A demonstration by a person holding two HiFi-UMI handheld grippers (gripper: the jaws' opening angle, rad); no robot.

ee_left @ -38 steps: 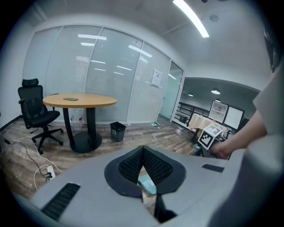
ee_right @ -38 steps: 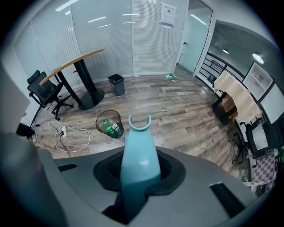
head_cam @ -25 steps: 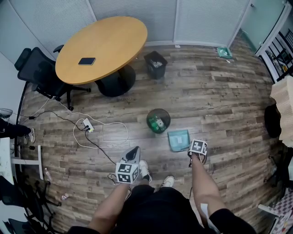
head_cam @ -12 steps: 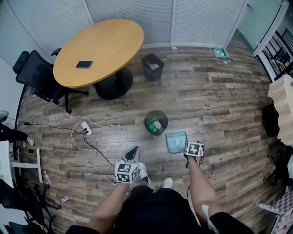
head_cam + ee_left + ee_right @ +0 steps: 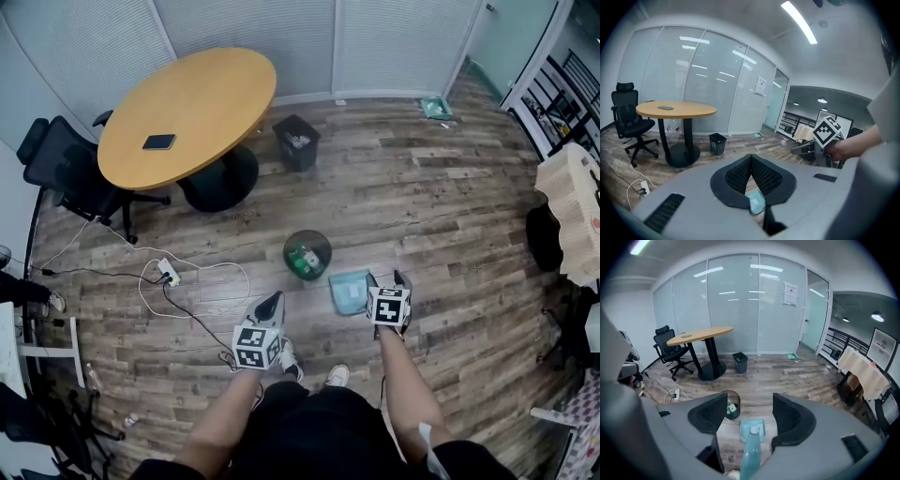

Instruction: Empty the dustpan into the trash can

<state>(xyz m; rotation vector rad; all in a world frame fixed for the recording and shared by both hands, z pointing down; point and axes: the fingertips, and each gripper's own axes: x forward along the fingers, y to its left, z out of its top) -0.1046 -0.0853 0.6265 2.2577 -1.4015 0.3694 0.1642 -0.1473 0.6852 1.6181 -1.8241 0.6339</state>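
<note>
Right claw (image 5: 387,279) lifted, jaws opening; dustpan (image 5: 347,292) lies free beneath them.

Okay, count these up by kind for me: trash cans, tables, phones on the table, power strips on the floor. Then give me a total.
Trash cans: 2, the round mesh trash can and the black square trash can
Tables: 1, the round table
Phones: 1, the phone
Power strips: 1, the power strip
Total: 5

An office meeting room: round table (image 5: 187,112), black swivel chair (image 5: 61,173), blind-covered glass partition walls (image 5: 244,23).
</note>
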